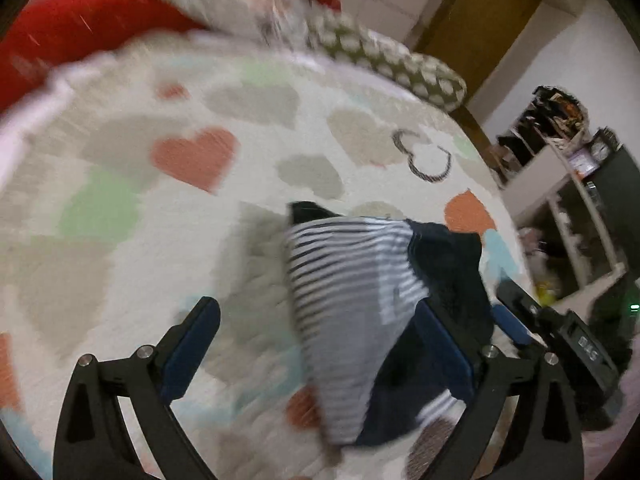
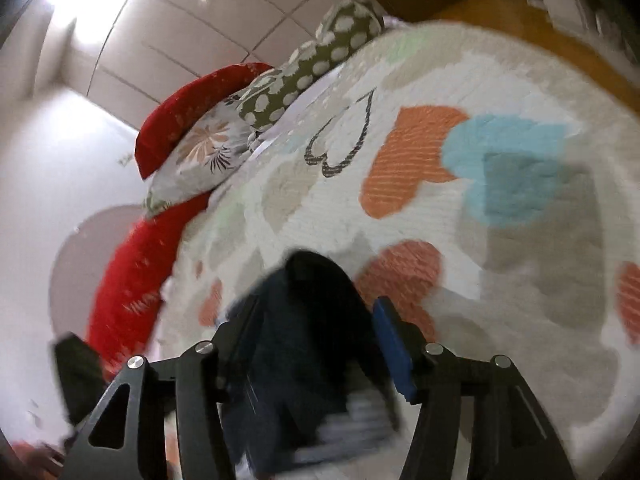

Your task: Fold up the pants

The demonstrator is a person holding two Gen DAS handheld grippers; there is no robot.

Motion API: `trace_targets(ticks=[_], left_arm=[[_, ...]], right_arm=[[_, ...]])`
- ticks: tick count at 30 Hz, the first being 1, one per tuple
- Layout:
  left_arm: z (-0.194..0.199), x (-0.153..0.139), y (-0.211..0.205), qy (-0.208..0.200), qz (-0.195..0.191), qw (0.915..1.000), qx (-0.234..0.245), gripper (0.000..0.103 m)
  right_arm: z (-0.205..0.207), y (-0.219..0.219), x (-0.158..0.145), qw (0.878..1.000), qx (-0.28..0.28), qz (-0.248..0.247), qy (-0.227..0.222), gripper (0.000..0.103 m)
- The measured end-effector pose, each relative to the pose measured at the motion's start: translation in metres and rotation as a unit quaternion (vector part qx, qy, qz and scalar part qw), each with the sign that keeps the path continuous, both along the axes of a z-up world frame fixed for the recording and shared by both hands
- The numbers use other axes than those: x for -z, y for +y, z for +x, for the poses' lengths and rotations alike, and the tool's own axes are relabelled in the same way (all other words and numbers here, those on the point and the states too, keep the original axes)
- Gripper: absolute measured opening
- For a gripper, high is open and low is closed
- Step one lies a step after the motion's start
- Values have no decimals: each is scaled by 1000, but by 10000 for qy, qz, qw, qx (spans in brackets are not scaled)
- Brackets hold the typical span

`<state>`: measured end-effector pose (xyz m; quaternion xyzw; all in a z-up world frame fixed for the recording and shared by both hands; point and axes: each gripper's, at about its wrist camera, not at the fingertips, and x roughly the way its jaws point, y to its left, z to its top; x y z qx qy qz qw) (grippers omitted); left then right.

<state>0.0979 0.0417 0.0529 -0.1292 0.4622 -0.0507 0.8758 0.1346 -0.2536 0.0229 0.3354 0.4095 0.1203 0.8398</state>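
The pants [image 1: 352,288] are navy with a white-and-navy striped part, bunched on the heart-patterned bedspread [image 1: 192,216]. In the left wrist view my left gripper [image 1: 320,312] is open, its blue-padded fingers [image 1: 192,344] spread wide around the bunched cloth. My right gripper [image 1: 532,324] shows at the right edge of the pants. In the right wrist view the right gripper [image 2: 316,320] is open, with the dark pants [image 2: 312,344] lying between its fingers [image 2: 394,352]; the left finger is partly hidden by cloth. Both views are motion-blurred.
Red pillows [image 2: 176,120], a floral pillow [image 2: 200,160] and a green dotted pillow [image 2: 304,68] lie at the bed's head. A white shelf unit [image 1: 576,184] and a wooden door [image 1: 480,16] stand beyond the bed's right edge.
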Motion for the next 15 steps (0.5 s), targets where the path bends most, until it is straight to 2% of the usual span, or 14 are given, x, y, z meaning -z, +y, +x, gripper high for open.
trace_targets(ticks=[3, 6, 9, 12, 15], left_arm=[[-52, -13, -5, -625, 662, 9956, -224, 98], [-91, -13, -16, -883, 1075, 9899, -256, 98], [-114, -3, -23, -656, 956, 9932, -77, 98], [-134, 8, -26, -290, 637, 9975, 61, 98], [-146, 12, -32, -148, 646, 9977, 168, 98]], right_arm=[[-44, 5, -7, 9994, -27, -320, -122, 62], [-88, 19, -9, 9962, -208, -822, -203, 63], [-127, 32, -4, 9881, -332, -1495, -147, 63], [-152, 41, 4, 9821, -460, -1825, -75, 63], [-172, 44, 4, 9742, -456, -2208, -127, 63]])
